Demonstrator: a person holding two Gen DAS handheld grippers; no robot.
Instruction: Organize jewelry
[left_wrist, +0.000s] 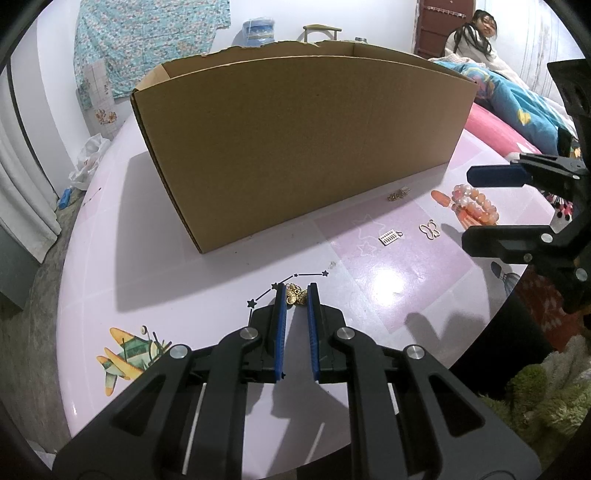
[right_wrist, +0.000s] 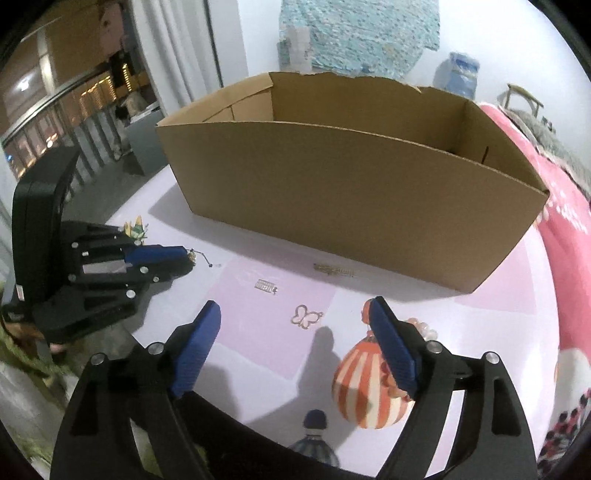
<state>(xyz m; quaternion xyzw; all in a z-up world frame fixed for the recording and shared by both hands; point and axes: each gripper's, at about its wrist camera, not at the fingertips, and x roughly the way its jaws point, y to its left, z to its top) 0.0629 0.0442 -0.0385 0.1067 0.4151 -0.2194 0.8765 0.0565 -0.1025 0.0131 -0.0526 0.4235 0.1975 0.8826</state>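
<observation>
My left gripper rests low on the pink table, shut on a small gold butterfly charm; the right wrist view shows that charm at the tips of the left gripper. My right gripper hangs open above the table with nothing between its fingers. Just beyond its tips lies a pale butterfly-outline charm. A pink bead bracelet lies by the right finger, mostly hidden in the right wrist view. A small rectangular charm and a gold chain piece lie nearer the box.
A large open cardboard box stands at the back of the table. A person sits on a bed with pink and blue bedding at the right. The table carries printed pictures, among them a striped balloon.
</observation>
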